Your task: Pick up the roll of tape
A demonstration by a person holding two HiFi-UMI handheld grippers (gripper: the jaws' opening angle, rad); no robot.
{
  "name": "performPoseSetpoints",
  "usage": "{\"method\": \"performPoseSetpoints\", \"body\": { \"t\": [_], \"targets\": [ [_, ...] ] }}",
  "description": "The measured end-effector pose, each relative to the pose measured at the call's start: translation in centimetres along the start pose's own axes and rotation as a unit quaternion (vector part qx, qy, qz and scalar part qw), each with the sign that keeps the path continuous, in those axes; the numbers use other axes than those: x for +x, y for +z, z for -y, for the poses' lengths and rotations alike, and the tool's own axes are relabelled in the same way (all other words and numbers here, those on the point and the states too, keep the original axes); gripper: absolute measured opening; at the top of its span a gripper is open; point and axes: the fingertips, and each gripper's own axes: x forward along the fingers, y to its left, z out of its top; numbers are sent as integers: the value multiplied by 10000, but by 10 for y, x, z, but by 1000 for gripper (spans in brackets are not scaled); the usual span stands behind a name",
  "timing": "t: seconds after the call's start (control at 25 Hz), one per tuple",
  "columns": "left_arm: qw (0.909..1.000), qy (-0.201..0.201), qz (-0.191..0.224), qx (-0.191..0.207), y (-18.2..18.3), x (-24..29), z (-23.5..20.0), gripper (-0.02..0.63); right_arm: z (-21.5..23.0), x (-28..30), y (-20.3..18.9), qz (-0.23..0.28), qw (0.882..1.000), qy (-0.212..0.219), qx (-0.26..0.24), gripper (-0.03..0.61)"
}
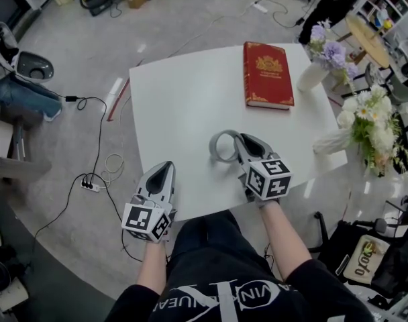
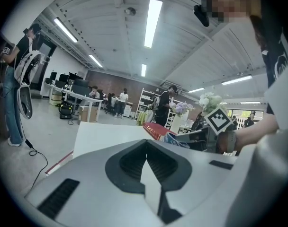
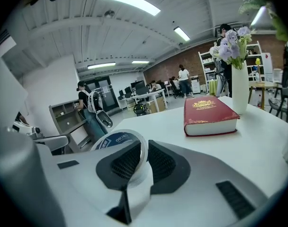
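The roll of tape (image 1: 223,147) is a pale ring with a blue printed core. It hangs a little above the white table (image 1: 184,106) near its front edge. My right gripper (image 1: 238,143) is shut on the roll's wall. In the right gripper view the tape (image 3: 119,142) stands upright, with one pad inside the ring and one outside, and my right gripper (image 3: 145,148) pinches it. My left gripper (image 1: 163,172) hovers at the table's near-left edge. In the left gripper view, the left gripper (image 2: 146,148) has its jaws together and holds nothing.
A red book (image 1: 267,74) lies flat at the table's far side, also seen ahead in the right gripper view (image 3: 210,115). A white vase of purple flowers (image 1: 321,62) stands beside it. A white bouquet (image 1: 368,123) sits at the right edge. Cables lie on the floor (image 1: 96,173) to the left.
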Motion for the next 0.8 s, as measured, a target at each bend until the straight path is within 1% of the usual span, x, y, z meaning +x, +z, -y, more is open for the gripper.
{"method": "performPoseSetpoints", "body": {
  "t": [0.2,0.8],
  "targets": [
    [9999,28,103,3,10,1,-2,5,-6,-10,14,240,9996,144,37,63],
    [9991,70,402,88,43,6,-4,5,-16,-29,48,681,9970,348,72,63]
  ]
}}
